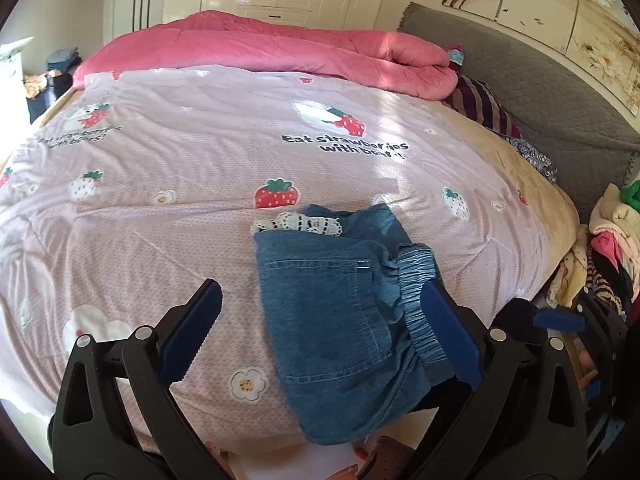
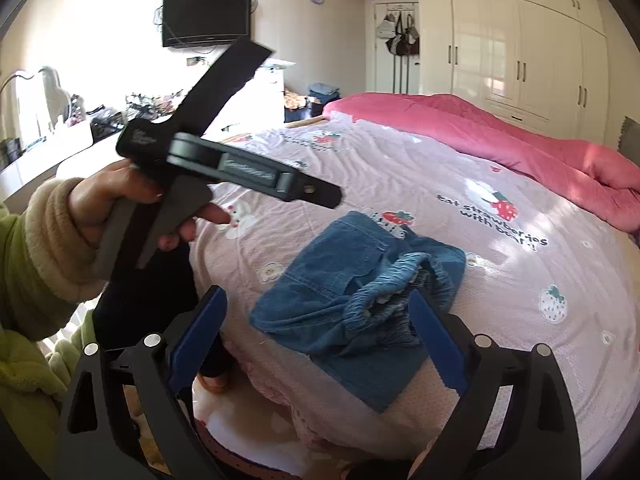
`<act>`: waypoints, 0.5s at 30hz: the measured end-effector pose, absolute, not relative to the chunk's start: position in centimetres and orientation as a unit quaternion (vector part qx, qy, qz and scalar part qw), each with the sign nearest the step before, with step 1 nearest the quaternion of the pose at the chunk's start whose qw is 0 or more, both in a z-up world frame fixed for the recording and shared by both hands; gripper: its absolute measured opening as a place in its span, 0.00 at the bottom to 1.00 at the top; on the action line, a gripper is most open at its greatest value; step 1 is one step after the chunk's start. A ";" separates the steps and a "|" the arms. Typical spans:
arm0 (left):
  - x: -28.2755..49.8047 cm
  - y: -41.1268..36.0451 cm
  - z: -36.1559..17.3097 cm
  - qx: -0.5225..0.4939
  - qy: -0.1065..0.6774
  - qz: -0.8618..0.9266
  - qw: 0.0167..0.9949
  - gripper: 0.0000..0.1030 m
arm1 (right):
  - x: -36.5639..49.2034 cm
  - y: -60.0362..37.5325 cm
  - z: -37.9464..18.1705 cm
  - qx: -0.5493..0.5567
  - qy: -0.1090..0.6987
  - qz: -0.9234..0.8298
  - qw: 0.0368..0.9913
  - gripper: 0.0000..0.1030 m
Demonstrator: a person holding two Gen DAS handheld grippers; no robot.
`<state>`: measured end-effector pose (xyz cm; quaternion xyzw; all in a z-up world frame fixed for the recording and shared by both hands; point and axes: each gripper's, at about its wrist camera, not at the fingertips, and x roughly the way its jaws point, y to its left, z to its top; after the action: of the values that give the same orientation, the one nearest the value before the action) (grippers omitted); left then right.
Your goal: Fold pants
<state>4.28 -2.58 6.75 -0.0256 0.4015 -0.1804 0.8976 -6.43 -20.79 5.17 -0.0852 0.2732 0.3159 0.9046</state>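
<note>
Denim pants (image 1: 344, 320) lie bunched at the near edge of the bed (image 1: 160, 184), both tools spread and holding nothing.

The left tool (image 1: 320, 320) hangs over the pants, long axis running near to far, its right finger just beside, perhaps touching, the elastic waistband (image 1: 420, 296). The right tool (image 2: 316, 340) sits nearer that waistband; only the right wrist view shows the left hand (image 2: 120, 200) gripping its handle.

The pants (image 1: 332, 312) are blue denim with a white lace trim (image 1: 298, 222). The bedsheet (image 1: 168, 184) is pale pink, printed with red strawberries and black lettering. The quilt (image 1: 280, 48) is deep pink.
</note>
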 end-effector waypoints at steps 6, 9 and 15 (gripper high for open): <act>4.4 -1.4 5.1 -0.022 0.408 -0.158 0.899 0.91 | -3.0 -22.7 4.1 -0.033 0.312 0.249 0.916 0.91; 5.0 -1.3 3.1 -0.026 0.424 -0.152 0.892 0.91 | -0.5 -23.6 3.1 0.002 0.343 0.226 0.912 0.91; 5.4 -1.7 -0.3 -0.037 0.447 -0.160 0.879 0.91 | 4.2 -24.5 0.3 0.087 0.397 0.221 0.886 0.91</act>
<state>5.40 -1.67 -0.27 -0.0371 0.4467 -0.1605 0.8794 4.18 -24.50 0.31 0.0868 0.3972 0.2210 0.8865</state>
